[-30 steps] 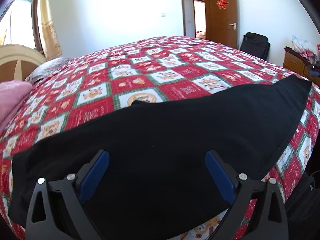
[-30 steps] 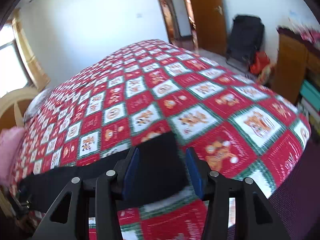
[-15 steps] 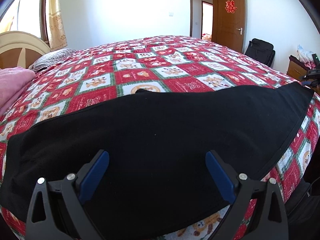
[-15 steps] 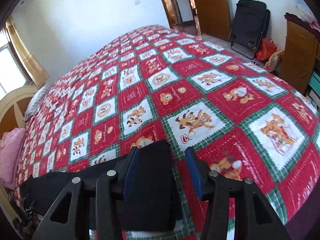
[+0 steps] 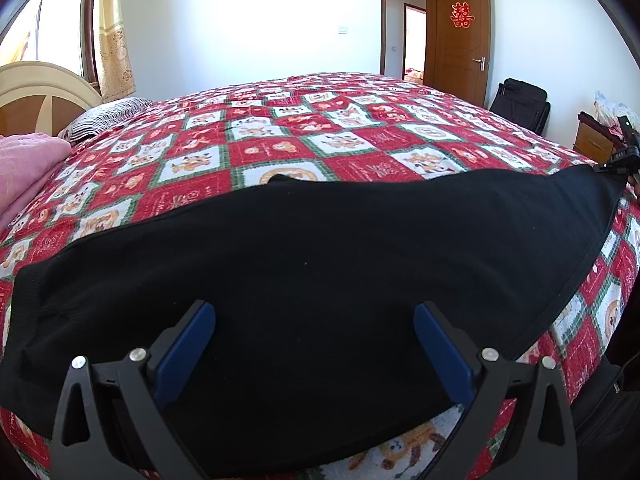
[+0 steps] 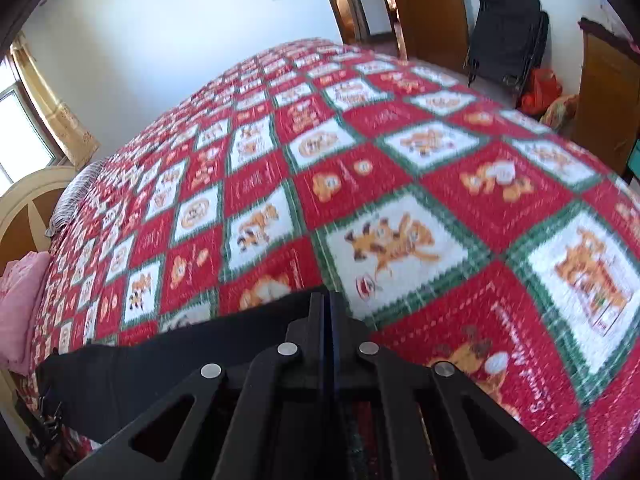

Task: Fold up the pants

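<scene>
We see the black pants point(image 5: 320, 264) spread flat along the near edge of the bed, on top of the red, white and green patchwork bedspread point(image 5: 280, 148). They lie as one long dark band, one end towards the headboard side and the other running out to the far corner of the bedspread on the right of the left wrist view.

Our left gripper point(image 5: 314, 336) hangs just over the middle of the pants with its blue-padded jaws spread wide; the cloth lies under and between them, and the pads press on nothing.

Our right gripper point(image 6: 328, 312) sits at the end of the pants point(image 6: 180, 364) farthest from the headboard. Its jaws have just been closing and now stand together, with only a thin blue line between them. The black cloth runs right up to the fingertips, and it looks pinched there, though the view is blurred and the fingers hide the actual bite.

Beyond the pants, the bedspread covers the whole bed. At the head end we see a rounded cream and wood headboard point(image 5: 36, 96), a striped pillow point(image 5: 104, 120) and a pink blanket point(image 5: 28, 176). Past the foot side of the bed stand a brown wooden door point(image 5: 460, 40) with a red paper emblem and a black bag point(image 5: 524, 104) against the wall.
</scene>
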